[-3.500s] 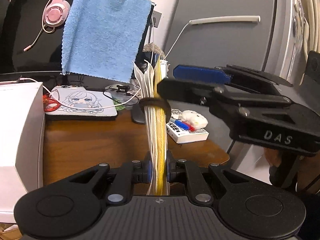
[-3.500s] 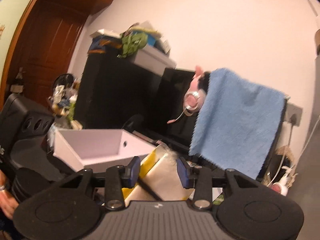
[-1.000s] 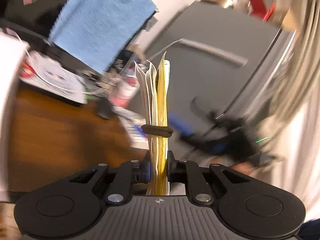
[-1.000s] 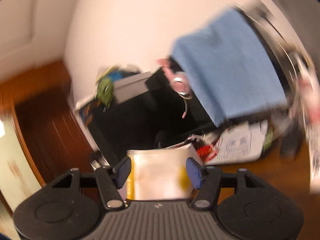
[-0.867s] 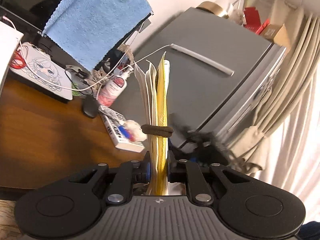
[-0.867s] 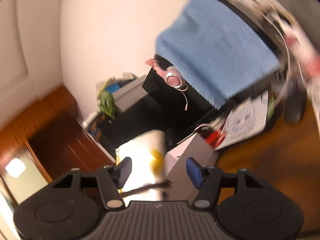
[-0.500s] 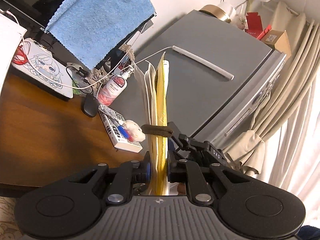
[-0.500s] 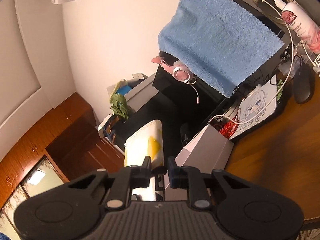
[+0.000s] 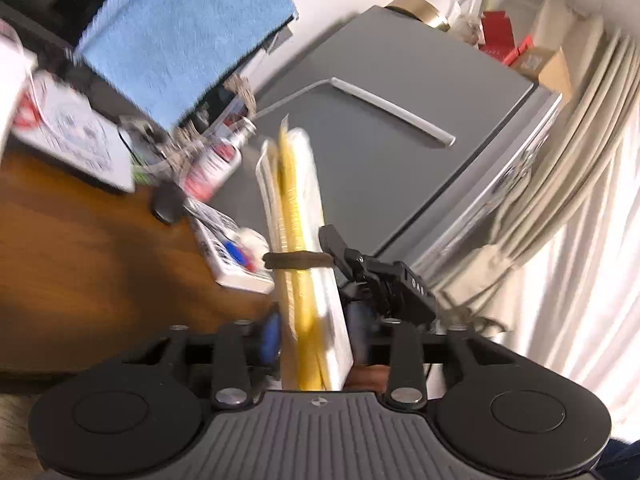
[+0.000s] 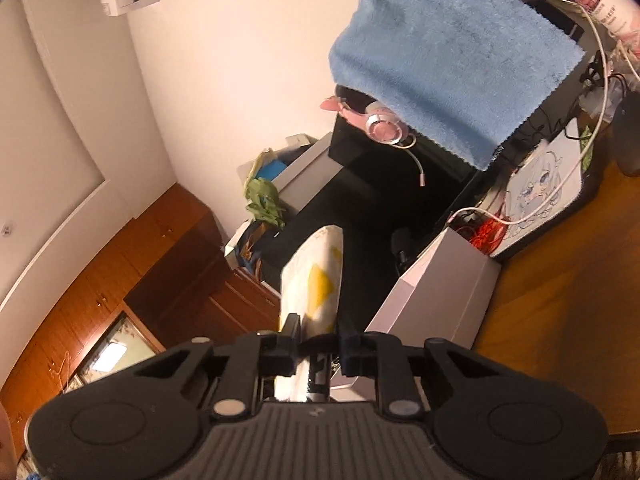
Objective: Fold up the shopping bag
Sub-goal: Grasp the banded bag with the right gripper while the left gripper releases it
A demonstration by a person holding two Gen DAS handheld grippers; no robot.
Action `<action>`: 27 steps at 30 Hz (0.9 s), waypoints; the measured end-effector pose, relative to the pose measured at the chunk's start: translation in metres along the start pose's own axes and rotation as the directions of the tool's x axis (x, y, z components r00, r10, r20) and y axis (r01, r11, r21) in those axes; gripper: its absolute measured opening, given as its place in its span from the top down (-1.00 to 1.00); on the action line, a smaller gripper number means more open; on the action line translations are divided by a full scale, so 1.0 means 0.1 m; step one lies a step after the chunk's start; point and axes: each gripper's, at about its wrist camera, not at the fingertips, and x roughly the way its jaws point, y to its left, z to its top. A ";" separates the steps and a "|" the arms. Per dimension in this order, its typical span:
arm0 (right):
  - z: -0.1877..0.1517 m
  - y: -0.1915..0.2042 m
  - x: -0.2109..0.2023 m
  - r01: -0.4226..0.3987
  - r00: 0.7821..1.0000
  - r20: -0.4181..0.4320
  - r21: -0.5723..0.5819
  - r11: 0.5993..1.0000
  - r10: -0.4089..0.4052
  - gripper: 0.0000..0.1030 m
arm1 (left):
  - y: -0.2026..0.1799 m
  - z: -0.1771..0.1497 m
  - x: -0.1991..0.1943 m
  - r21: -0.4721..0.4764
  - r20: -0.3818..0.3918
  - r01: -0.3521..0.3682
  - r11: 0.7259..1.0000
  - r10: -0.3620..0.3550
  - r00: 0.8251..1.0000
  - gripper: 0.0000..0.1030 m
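Note:
The folded shopping bag (image 9: 296,208), white and yellow with a dark elastic band (image 9: 298,260) around it, stands upright between the fingers of my left gripper (image 9: 314,326). Those fingers are spread wider than the bundle, so this gripper is open. The bag leans a little and shows its white face. From the right, my right gripper (image 9: 336,252) reaches in at band height. In the right wrist view, the right gripper (image 10: 320,340) is shut on the shopping bag (image 10: 316,280) where the band crosses it.
A wooden desk (image 9: 80,248) lies to the left with a mouse (image 9: 166,204), a small box (image 9: 236,256) and a printed mousepad (image 9: 76,144). A blue towel (image 10: 448,52) hangs over a monitor. A white box (image 10: 440,292) and a grey fridge (image 9: 400,160) stand close by.
The left gripper's fingers have spread apart around the bag, which now tilts and shows its white side. The right gripper came in and shut on the bag at the band.

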 end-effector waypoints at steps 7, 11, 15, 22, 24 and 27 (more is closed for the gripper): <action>0.33 -0.22 0.02 0.222 0.975 -0.026 0.057 0.973 -0.221 0.67 | -0.24 0.05 -0.31 0.094 0.077 -0.227 0.969 0.220 0.972 -0.56; 0.46 -0.40 0.22 0.387 0.918 -0.112 0.039 0.921 -0.380 0.67 | -0.28 0.09 -0.30 0.150 0.023 -0.400 0.904 0.401 0.916 -0.67; 0.52 -0.58 0.47 0.503 0.846 -0.194 -0.018 0.864 -0.496 0.67 | -0.21 0.05 -0.31 0.132 0.000 -0.465 0.875 0.469 0.883 -0.71; 0.66 -0.88 0.77 0.580 0.751 -0.290 -0.141 0.803 -0.593 0.62 | -0.43 -0.04 -0.39 0.301 0.063 -0.511 0.805 0.518 0.853 -0.73; 0.71 -0.92 0.82 0.585 0.730 -0.306 -0.184 0.790 -0.611 0.48 | -0.49 -0.05 -0.46 0.321 0.077 -0.524 0.789 0.530 0.845 -0.72; 0.77 -0.92 0.85 0.582 0.720 -0.308 -0.221 0.783 -0.622 -0.27 | -0.55 -0.07 -0.61 0.293 0.124 -0.554 0.779 0.543 0.830 -0.74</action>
